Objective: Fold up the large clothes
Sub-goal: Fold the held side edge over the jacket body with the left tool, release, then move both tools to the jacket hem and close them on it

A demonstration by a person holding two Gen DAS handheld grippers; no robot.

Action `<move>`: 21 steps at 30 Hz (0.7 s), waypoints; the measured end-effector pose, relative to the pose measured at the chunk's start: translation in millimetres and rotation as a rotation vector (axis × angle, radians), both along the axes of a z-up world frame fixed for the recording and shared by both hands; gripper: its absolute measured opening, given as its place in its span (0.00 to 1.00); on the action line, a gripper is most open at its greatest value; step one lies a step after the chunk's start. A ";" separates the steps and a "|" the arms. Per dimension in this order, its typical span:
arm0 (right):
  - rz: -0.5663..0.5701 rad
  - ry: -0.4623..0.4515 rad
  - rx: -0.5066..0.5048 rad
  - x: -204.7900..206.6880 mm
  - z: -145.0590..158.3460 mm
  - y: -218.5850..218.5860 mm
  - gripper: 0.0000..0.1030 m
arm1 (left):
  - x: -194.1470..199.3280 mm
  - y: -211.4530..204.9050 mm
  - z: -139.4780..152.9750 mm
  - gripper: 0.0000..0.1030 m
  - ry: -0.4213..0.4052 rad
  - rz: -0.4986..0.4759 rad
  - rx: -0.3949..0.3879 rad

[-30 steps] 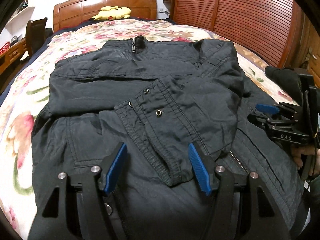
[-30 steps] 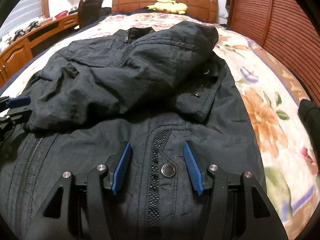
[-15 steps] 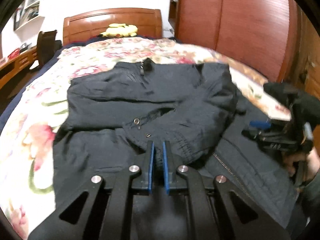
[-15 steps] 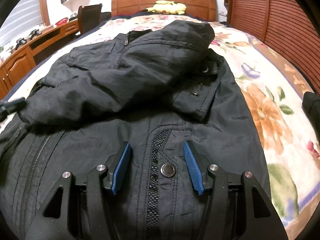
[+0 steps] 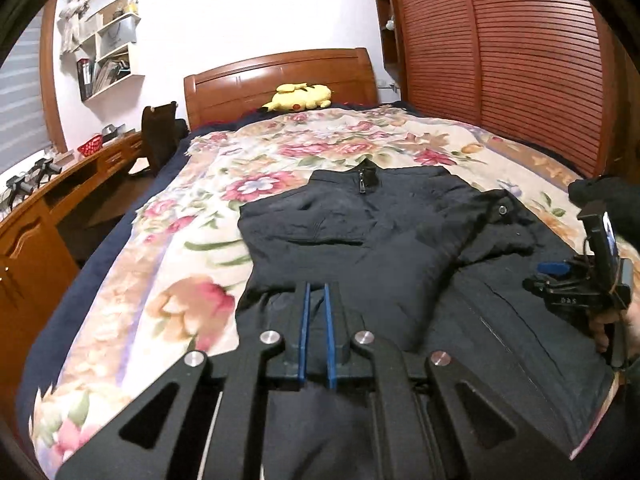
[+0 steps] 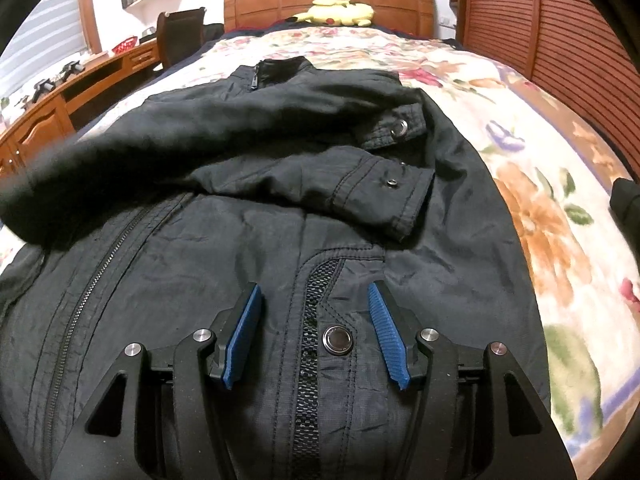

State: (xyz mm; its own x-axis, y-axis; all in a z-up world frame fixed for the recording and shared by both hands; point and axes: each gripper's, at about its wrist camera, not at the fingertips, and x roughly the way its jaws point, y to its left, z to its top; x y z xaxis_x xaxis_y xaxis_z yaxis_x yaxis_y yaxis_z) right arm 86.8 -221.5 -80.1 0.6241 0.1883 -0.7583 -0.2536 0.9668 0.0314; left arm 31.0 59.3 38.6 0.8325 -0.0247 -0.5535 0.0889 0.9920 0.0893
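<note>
The left gripper (image 5: 316, 304) has snapped shut — a second ago its blue pads stood wide over the sleeve cuff, now they're pinched together low in the frame's centre, with dark cloth apparently caught between them. And it's lifting: the bed (image 5: 192, 248) has dropped away beneath it, and the jacket (image 5: 360, 240) has gone from filling the frame to lying mid-frame. In the right wrist view, the sleeve (image 6: 224, 120) now sweeps blurred across the left of the frame, while the cuff (image 6: 388, 192) with its snap lies right of centre. So the sleeve fold looks under way. The right gripper (image 6: 316, 336) hasn't budged: jaws half spread, holding nothing, hovering over the jacket's lower front, its snap button (image 6: 338, 340) sitting between the pads. It looks ready to pin the hem.
</note>
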 end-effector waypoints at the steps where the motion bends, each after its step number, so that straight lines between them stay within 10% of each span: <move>1: 0.000 0.000 0.000 0.0 0.1 0.0 0.56 | -4.8 1.3 -0.5 0.05 0.001 0.007 0.000; 10: -0.005 -0.005 -0.033 -3.7 4.0 2.0 0.55 | -59.2 7.2 0.8 0.07 0.024 0.041 -0.028; 21: -0.001 -0.065 0.021 -65.1 58.4 -48.3 0.55 | -112.7 8.6 4.4 0.42 0.036 0.010 -0.075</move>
